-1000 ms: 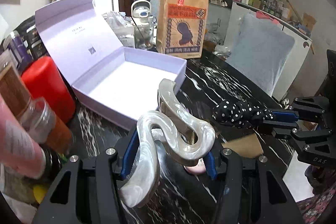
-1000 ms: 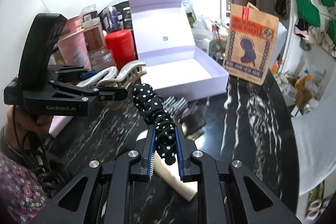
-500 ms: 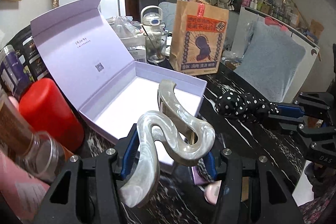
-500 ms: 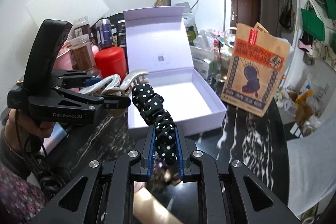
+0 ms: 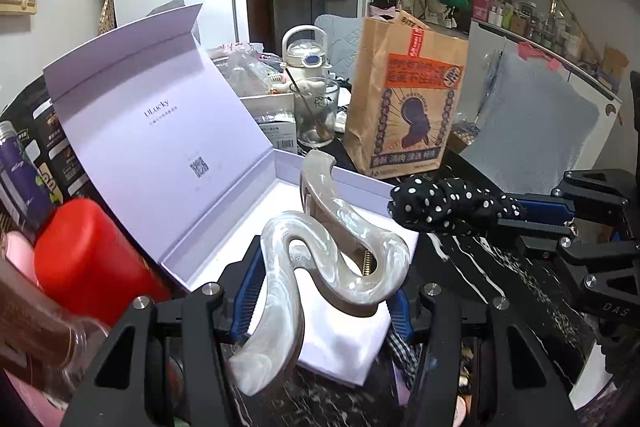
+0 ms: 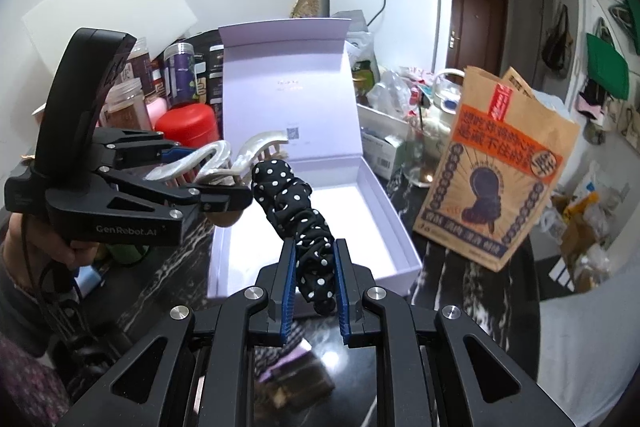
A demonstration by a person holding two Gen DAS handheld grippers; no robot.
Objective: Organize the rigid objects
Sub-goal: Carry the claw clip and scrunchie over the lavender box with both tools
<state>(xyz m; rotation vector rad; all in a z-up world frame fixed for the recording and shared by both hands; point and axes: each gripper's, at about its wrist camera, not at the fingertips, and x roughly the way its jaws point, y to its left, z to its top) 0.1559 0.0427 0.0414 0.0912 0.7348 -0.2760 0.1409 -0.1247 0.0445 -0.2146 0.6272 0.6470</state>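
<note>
My left gripper (image 5: 320, 291) is shut on a pearly white hair claw clip (image 5: 320, 259) and holds it above the near edge of an open lilac box (image 5: 224, 219). My right gripper (image 6: 316, 267) is shut on a black scrunchie with white dots (image 6: 296, 203), held above the box's front part (image 6: 400, 227). In the left wrist view the scrunchie (image 5: 452, 205) and right gripper (image 5: 560, 215) come in from the right. In the right wrist view the left gripper (image 6: 224, 183) with the clip (image 6: 240, 155) stands at the left, close beside the scrunchie. The box's white inside looks empty.
A brown paper bag (image 5: 404, 111) stands behind the box on the black marble table (image 5: 500, 279). A red canister (image 5: 88, 259) and jars (image 6: 180, 71) crowd the left. A glass (image 5: 316, 115) and small boxes stand at the back. Small items lie under the grippers (image 6: 296, 379).
Both grippers have moved forward and up over the open box with their loads still held. The box now lies directly beneath them.
</note>
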